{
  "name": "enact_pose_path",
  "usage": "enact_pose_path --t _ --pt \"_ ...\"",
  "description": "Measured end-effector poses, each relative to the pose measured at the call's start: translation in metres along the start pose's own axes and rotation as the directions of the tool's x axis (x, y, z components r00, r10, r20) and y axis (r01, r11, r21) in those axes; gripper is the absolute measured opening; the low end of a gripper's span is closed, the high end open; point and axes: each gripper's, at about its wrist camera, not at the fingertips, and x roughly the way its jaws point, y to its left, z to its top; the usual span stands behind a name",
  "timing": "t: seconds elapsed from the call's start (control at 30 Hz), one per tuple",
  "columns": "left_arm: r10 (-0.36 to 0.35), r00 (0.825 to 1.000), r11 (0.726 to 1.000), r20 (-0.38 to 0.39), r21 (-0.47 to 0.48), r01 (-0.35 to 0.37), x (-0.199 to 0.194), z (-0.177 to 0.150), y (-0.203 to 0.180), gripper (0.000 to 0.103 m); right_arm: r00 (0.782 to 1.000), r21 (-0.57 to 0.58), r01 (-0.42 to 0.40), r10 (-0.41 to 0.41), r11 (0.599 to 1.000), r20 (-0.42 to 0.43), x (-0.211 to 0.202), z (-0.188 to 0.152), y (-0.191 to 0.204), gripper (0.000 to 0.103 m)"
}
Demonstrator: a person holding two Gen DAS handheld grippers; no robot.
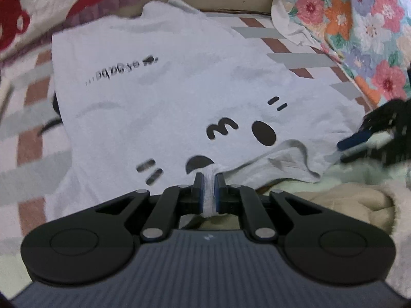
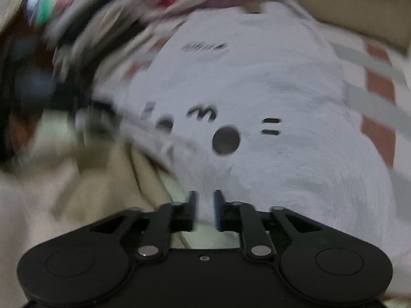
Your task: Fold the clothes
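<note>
Shirt (image 1: 179, 82) spread mid-frame on striped sheet (image 1: 33, 164), near edge bunched | my left gripper (image 1: 208, 179) pinches its hem | right gripper (image 2: 205, 197) narrow, grip unclear through blur | no completed fold visible.

My left gripper (image 1: 208, 177): black linkage arms, silver pivot screws, blue finger pads (image 1: 218, 192), round black discs either side, ribbed grey housing with small white mark. My right gripper (image 2: 205, 195): same black build, plain black housing, one small centre screw. Fluffy cream sleeve (image 1: 395, 220).
</note>
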Motion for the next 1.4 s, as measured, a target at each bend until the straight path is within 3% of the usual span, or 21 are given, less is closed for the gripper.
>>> enact_pose_path --t 0.13,0.23,0.33,0.43,0.5,0.57,0.6,0.63,0.73,0.9,0.93,1.0,1.03,1.17,1.2,1.23,1.3,1.4 --pt "0.028 1.000 0.999 -0.003 -0.027 -0.028 0.015 -0.004 0.007 0.012 0.998 -0.217 0.024 -0.036 0.976 -0.050 0.015 -0.009 0.011 0.044" --pt "0.040 0.999 0.998 0.000 -0.046 -0.040 0.022 -0.006 0.017 0.020 0.999 -0.188 -0.017 0.007 0.982 -0.054 0.026 -0.007 0.003 0.044" --pt "0.117 0.992 0.992 0.042 0.043 -0.118 0.017 -0.013 0.024 0.032 0.998 -0.222 -0.015 0.002 0.975 -0.056 0.034 -0.008 0.000 0.048" --pt "0.167 0.985 0.976 0.053 0.134 -0.173 0.011 -0.024 0.031 0.032 0.999 -0.312 0.015 -0.025 0.950 -0.027 0.043 -0.012 0.001 0.054" --pt "0.119 0.992 0.980 0.044 0.157 -0.125 0.002 -0.037 0.036 0.032 0.999 -0.343 0.028 -0.032 0.939 -0.007 0.047 -0.014 -0.001 0.055" --pt "0.080 0.997 0.977 0.021 0.196 -0.082 -0.004 -0.048 0.035 0.037 1.000 -0.336 0.018 -0.020 0.942 -0.002 0.048 -0.014 -0.005 0.050" --pt "0.083 0.997 0.973 0.009 0.214 -0.083 -0.003 -0.051 0.033 0.041 1.000 -0.337 0.010 -0.010 0.942 0.003 0.047 -0.015 -0.007 0.034" --pt "0.090 0.996 0.969 -0.003 0.233 -0.086 -0.002 -0.055 0.030 0.044 1.000 -0.328 -0.014 0.014 0.945 -0.002 0.046 -0.014 -0.008 0.009" --pt "0.101 0.994 0.961 -0.033 0.260 -0.089 0.004 -0.063 0.027 0.049 0.998 -0.238 -0.042 0.052 0.970 0.036 0.038 -0.011 -0.014 0.007" --pt "0.099 0.995 0.987 -0.016 0.132 -0.096 0.018 -0.059 0.044 0.049 0.981 -0.020 -0.092 0.094 0.996 0.169 0.010 -0.003 -0.042 0.007" --pt "0.100 0.995 0.990 -0.011 0.101 -0.098 0.021 -0.058 0.048 0.045 0.977 0.026 -0.110 0.103 0.994 0.188 0.006 -0.002 -0.050 0.007" --pt "0.088 0.996 0.994 -0.028 0.061 -0.086 0.026 -0.059 0.053 0.018 0.970 0.100 -0.112 0.087 0.989 0.228 0.001 -0.004 -0.066 0.007" --pt "0.081 0.996 0.996 -0.038 0.042 -0.079 0.028 -0.059 0.056 0.004 0.970 0.112 -0.104 0.076 0.988 0.232 0.009 0.001 -0.069 0.007" --pt "0.077 0.997 0.994 -0.006 0.076 -0.076 0.021 -0.060 0.048 0.004 0.984 0.121 -0.086 0.065 0.989 0.167 0.029 0.004 -0.073 0.017" --pt "0.075 0.997 0.995 -0.001 0.072 -0.075 0.020 -0.060 0.046 0.004 0.986 0.113 -0.079 0.061 0.990 0.157 0.033 0.004 -0.071 0.023" --pt "0.073 0.997 0.995 0.004 0.067 -0.073 0.018 -0.059 0.046 0.004 0.987 0.108 -0.080 0.063 0.991 0.150 0.036 0.004 -0.068 0.036" --pt "0.072 0.997 0.996 0.003 0.050 -0.072 0.020 -0.059 0.047 0.007 0.988 0.099 -0.083 0.069 0.992 0.136 0.041 0.005 -0.064 0.050" --pt "0.079 0.997 0.997 0.000 0.026 -0.079 0.025 -0.057 0.052 0.008 0.992 0.075 -0.082 0.074 0.994 0.101 0.048 0.002 -0.062 0.055"
